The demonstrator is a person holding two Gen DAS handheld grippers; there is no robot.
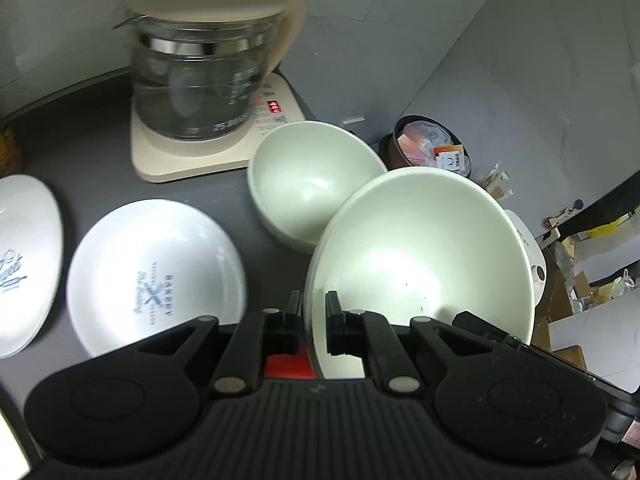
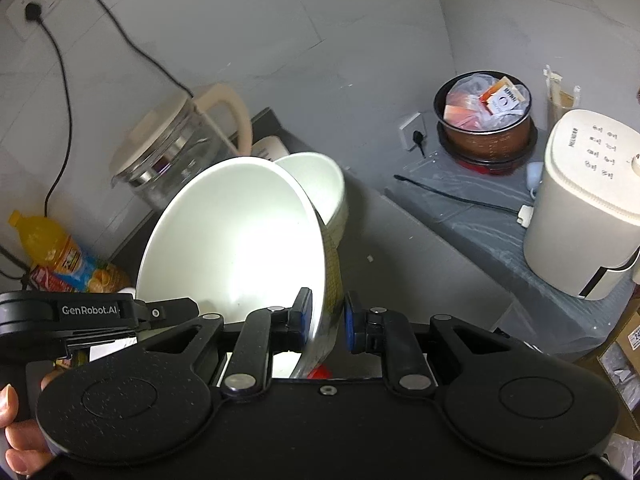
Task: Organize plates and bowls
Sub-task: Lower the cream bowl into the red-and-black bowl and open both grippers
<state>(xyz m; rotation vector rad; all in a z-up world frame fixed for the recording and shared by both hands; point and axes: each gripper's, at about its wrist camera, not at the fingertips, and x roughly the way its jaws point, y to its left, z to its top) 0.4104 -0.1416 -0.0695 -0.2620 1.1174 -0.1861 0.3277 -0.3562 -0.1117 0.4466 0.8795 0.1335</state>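
A large white bowl [image 1: 420, 256] is held tilted above the grey counter. My left gripper [image 1: 314, 306] is shut on its near rim. My right gripper [image 2: 326, 312] grips the opposite rim of the same bowl [image 2: 236, 236], its jaws on either side of the wall. A smaller white bowl [image 1: 312, 188] stands on the counter just behind it, also showing in the right wrist view [image 2: 320, 180]. Two white plates with blue print lie to the left: one [image 1: 156, 276] near my left gripper, another [image 1: 24, 260] at the left edge.
A glass kettle [image 1: 200, 76] on a beige base stands at the back. A brown pot [image 2: 486, 120] with packets and a white appliance [image 2: 580, 208] sit on a lower grey shelf at right. An orange juice bottle [image 2: 52, 248] lies left. Cables run down the wall.
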